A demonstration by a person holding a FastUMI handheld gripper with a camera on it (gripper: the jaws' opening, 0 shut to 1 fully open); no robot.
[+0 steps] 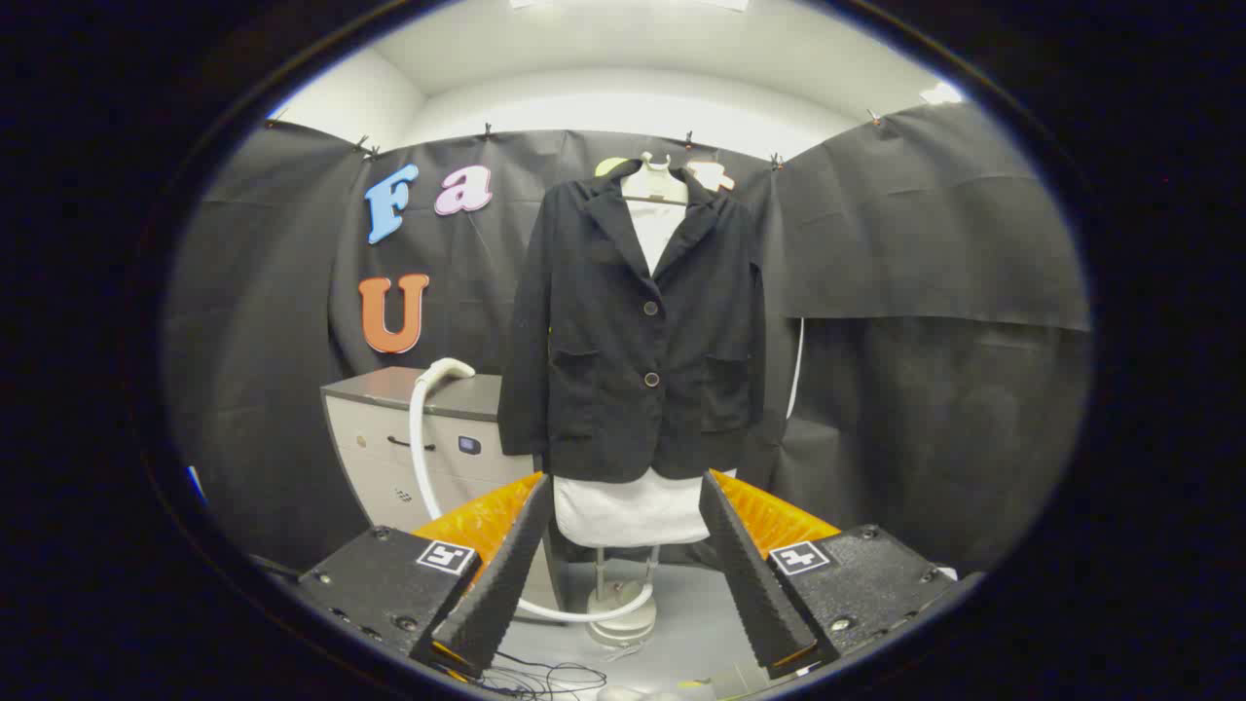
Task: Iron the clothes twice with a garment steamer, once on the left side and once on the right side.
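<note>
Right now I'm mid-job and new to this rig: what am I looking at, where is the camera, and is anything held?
The camera rides on a handheld two-finger gripper and looks forward along its fingers, which stand open with nothing between them. Beyond them a black blazer hangs buttoned on a white hanger, over a white ironing form on a stand. Beside the blazer, a white steamer hose curves up in front of a grey cabinet, its head resting near the cabinet top. Loose cables lie on the floor. Nothing is held yet.
</note>
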